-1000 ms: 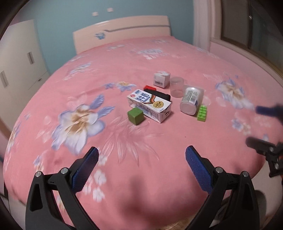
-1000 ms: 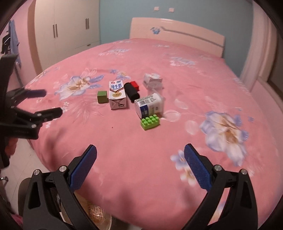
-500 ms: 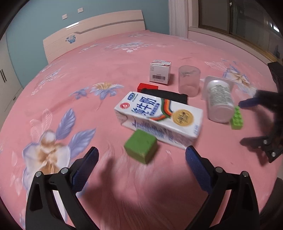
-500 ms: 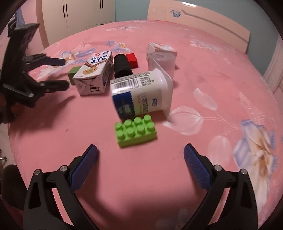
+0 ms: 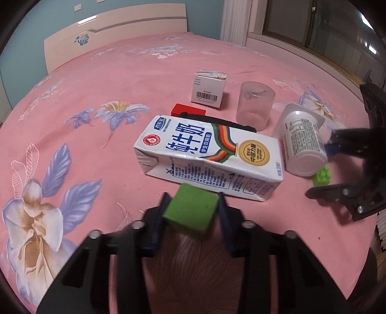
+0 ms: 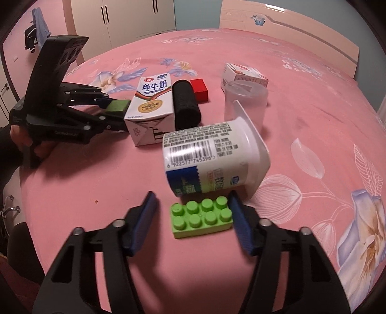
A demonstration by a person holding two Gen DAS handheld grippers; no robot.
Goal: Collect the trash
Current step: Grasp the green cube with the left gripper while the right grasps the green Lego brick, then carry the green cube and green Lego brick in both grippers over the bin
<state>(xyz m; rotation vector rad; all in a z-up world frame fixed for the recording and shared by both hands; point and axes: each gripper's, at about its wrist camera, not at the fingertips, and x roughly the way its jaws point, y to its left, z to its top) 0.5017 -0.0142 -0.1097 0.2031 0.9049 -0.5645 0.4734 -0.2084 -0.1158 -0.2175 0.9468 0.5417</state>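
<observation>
Both tongs have dropped close to the bed since a second ago, and their jaws have just been closing. The left gripper is now clamping the green cube between its blue pads, just in front of the milk carton. The right gripper is straddling the green studded brick. Its right pad seems to be touching the brick's end, while the other pad is standing a little clear, so nothing is gripped yet.

The carton is lying on its side and showing blue characters, 纯牛奶, above a rainbow stripe and a gold seal. Beside it a white yogurt pot is lying tipped over, showing small print and a barcode reading 6 922577 745398. A small white box with a barcode is standing behind, near an upturned clear plastic cup. A red block and a black cylinder are sitting behind the carton.

Everything is resting on a pink bedspread printed with blue and white flowers. A pale headboard with a butterfly motif is standing against a blue wall, with white wardrobe doors at one side and a dark window at the other.
</observation>
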